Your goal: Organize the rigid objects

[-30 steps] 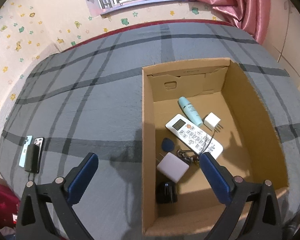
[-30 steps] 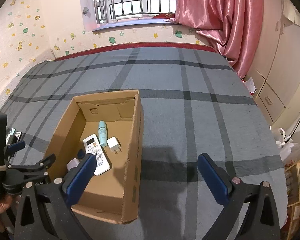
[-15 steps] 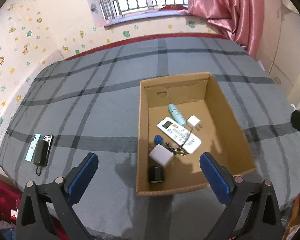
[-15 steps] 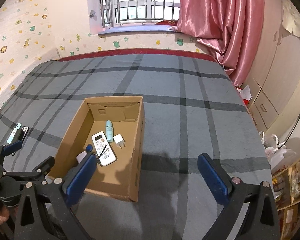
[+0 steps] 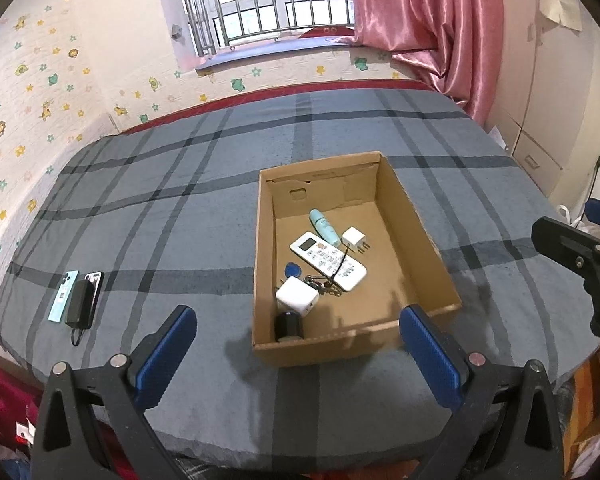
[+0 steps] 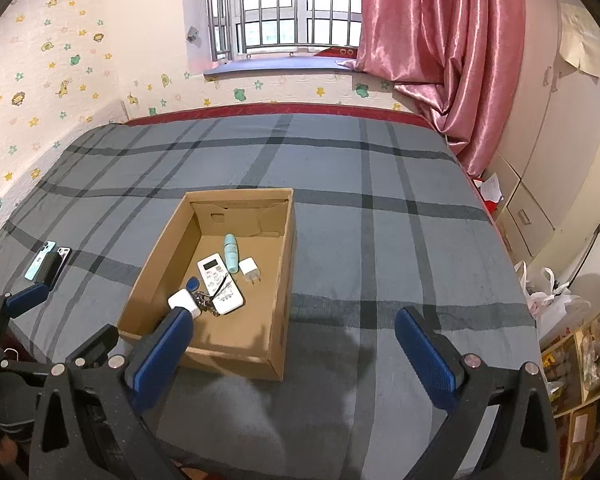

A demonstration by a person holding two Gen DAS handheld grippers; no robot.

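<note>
Both grippers, left gripper (image 5: 298,350) and right gripper (image 6: 294,350), hover with fingers apart, empty, above the grey plaid bed (image 5: 180,240). The open brown cardboard box (image 5: 416,224) holds a white remote control (image 5: 327,260). Only the left view shows a round black object (image 5: 288,325), perhaps an adapter, in its near corner.

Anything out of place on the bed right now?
Two phones with a black power bank lying across them sit at the bed's left edge, outside the cardboard box that holds everything else. Both grippers are open and empty.

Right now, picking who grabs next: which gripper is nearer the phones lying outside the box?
Left. The left gripper hovers between the phones and the cardboard box; the right gripper sits beyond the box's far side.
</note>
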